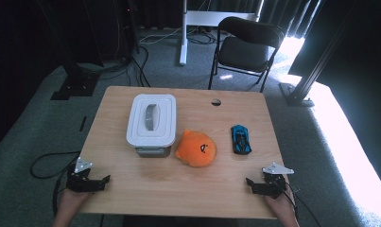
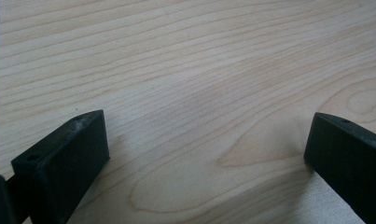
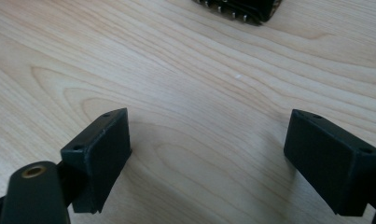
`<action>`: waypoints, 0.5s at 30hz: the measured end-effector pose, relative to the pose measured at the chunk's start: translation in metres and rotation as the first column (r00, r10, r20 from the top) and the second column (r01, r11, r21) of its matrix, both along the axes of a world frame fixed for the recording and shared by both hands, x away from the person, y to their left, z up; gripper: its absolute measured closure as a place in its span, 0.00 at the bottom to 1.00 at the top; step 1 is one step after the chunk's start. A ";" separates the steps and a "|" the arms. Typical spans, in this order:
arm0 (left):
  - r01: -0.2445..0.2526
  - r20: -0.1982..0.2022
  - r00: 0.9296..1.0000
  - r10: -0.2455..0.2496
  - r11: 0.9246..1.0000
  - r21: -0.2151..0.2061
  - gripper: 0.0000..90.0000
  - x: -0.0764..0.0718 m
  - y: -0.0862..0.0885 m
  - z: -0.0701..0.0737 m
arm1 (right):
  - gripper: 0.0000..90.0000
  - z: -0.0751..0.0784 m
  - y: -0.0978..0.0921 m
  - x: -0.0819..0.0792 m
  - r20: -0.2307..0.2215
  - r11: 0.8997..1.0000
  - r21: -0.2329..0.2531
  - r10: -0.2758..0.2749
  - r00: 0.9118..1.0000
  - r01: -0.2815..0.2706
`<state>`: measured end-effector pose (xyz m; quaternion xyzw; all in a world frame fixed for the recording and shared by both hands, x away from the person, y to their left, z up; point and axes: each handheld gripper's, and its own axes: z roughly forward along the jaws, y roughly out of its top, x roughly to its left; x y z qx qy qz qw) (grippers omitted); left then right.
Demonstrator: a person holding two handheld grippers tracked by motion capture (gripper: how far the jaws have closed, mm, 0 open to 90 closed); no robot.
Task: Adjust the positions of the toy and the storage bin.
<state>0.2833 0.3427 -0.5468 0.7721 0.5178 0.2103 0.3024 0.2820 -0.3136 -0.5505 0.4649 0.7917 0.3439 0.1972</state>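
A white lidded box [image 1: 151, 122] stands on the wooden table [image 1: 131, 189], left of centre. To its right lies an orange plush toy [image 1: 196, 149], and further right a blue toy car [image 1: 240, 138]. My left gripper [image 1: 101, 181] rests near the table's front left corner, open, with bare wood between its jaws [image 2: 206, 140]. At the front right corner my right gripper [image 1: 252, 184] is open too, nothing between its jaws [image 3: 209, 140]. The dark rear of the toy car [image 3: 237, 8] shows at the top of the right gripper view.
A round cable hole [image 1: 216, 102] sits near the table's far edge. Behind the table stand a black folding chair [image 1: 247, 45] and a white desk leg [image 1: 183, 33]. Cables run over the grey carpet [image 1: 51, 163] at the left.
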 end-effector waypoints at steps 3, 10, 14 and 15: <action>-0.008 0.001 1.000 0.008 1.000 0.001 0.00 0.000 -0.001 0.000 | 0.15 0.000 0.000 0.000 0.000 1.000 0.001 -0.006 1.000 0.006; -0.011 0.000 1.000 0.011 1.000 0.002 0.00 -0.001 -0.002 0.000 | 0.14 0.000 0.000 0.000 -0.002 1.000 -0.002 0.006 1.000 -0.006; -0.011 0.000 1.000 0.011 1.000 0.002 0.00 -0.001 -0.002 0.000 | 0.14 0.000 0.000 -0.001 0.000 1.000 -0.004 0.002 1.000 -0.002; -0.006 0.000 1.000 0.006 1.000 0.001 0.00 -0.001 -0.002 0.000 | 0.14 0.001 0.002 -0.002 -0.012 1.000 -0.008 -0.002 1.000 0.002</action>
